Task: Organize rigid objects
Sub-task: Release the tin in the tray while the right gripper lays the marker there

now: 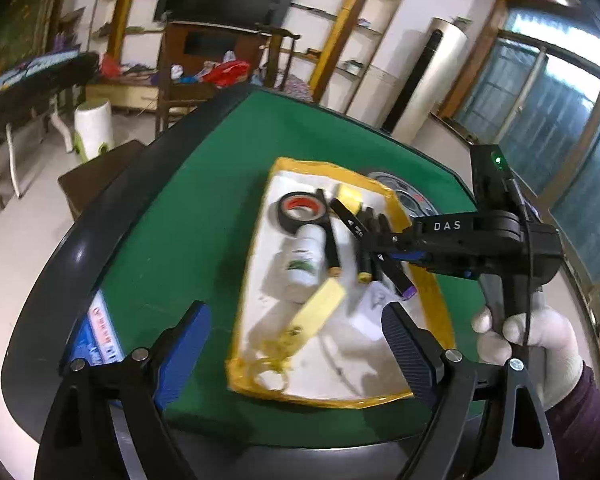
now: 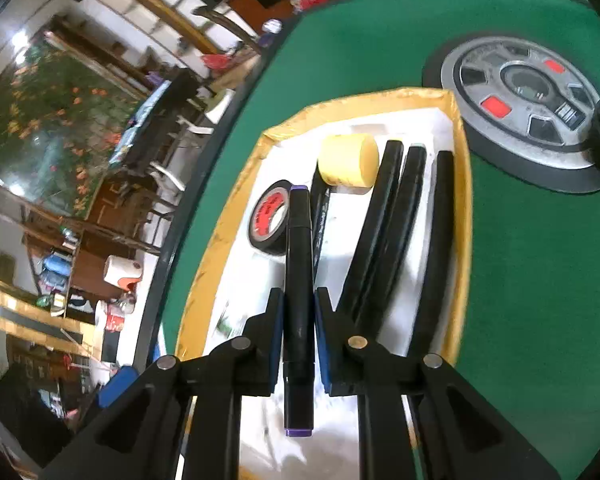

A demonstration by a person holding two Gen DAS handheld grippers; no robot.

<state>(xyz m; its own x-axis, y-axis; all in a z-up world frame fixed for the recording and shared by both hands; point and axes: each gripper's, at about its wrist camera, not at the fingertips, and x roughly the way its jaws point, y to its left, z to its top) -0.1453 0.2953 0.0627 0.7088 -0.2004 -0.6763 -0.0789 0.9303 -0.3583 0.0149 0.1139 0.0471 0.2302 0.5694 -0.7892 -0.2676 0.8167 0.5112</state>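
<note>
A yellow-rimmed tray (image 1: pixel 308 165) with a white floor lies on the green table (image 1: pixel 172 216). In it are a black tape roll (image 1: pixel 302 210) with a red core, a white bottle (image 1: pixel 305 260), a yellow roll (image 1: pixel 350 196), a yellow tag (image 1: pixel 322 310) and several black markers (image 1: pixel 364 240). My left gripper (image 1: pixel 294 320) hangs open above the tray's near end, over the tag, touching nothing. In the right wrist view my right gripper (image 2: pixel 299 294) is shut on a black marker (image 2: pixel 299 232) with purple ends, above the tray (image 2: pixel 380 98), beside the tape roll (image 2: pixel 270 220) and three parallel markers (image 2: pixel 384 232).
A round grey dial (image 2: pixel 524 108) with red buttons sits in the table's middle, just past the tray. A gloved hand (image 1: pixel 528 336) holds the right gripper's handle at the right. A blue card (image 1: pixel 102 336) lies at the table's near left edge. Chairs and furniture stand beyond.
</note>
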